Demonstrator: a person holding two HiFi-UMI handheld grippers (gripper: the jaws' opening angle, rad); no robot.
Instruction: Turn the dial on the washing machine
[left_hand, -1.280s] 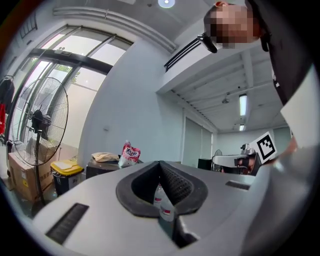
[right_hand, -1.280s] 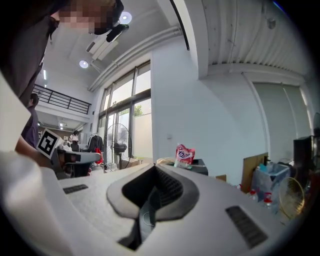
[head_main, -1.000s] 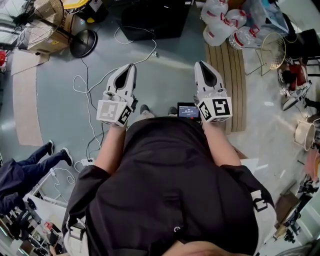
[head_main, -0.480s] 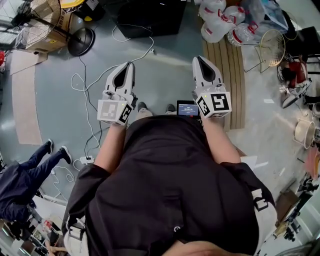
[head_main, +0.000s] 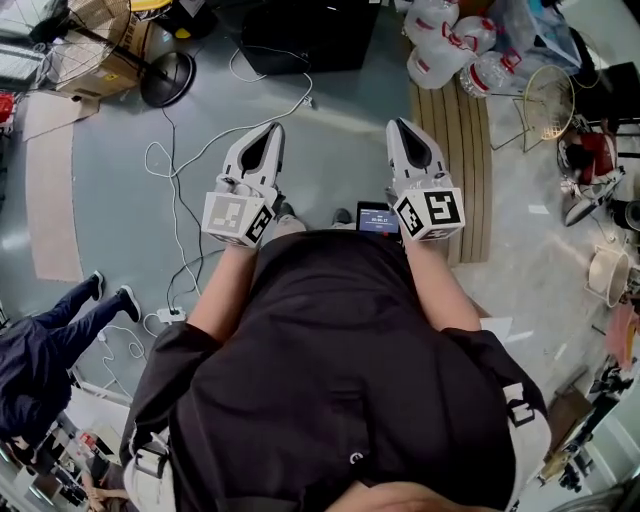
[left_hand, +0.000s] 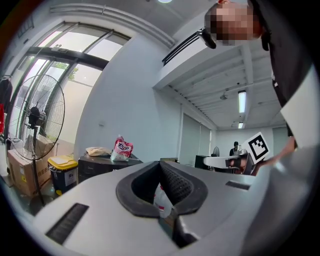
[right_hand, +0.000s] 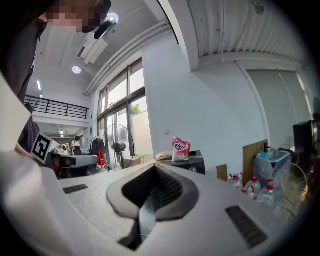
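The person holds both tongs out in front of the body, level and side by side, well apart from each other. The bare forearms come forward from a black shirt (head_main: 340, 370). The left tongs (head_main: 272, 131) are closed, with the tips together and nothing between them. The right tongs (head_main: 402, 126) are closed in the same way and are also empty. Between the two, near the body and closer to the right tongs, there is a small lit screen (head_main: 377, 220).

Ahead of the right tongs and a little to their right lie several clear water jugs (head_main: 450, 45) with red caps; I cannot tell what is in them. Far ahead of the left tongs and to their left stand a bin with a yellow lid (left_hand: 62, 170) and a cardboard box (left_hand: 22, 172) behind a standing fan (left_hand: 37, 125).

Straight ahead of both tongs is a black cabinet (head_main: 305, 35) with a pink bag (right_hand: 181, 148) on top. Under the tongs is a grey floor (head_main: 340, 150) with white cables (head_main: 175, 200), and a slatted wooden board (head_main: 462, 150) lies just to the right of the right tongs. The washing machine and its dial show in no view.
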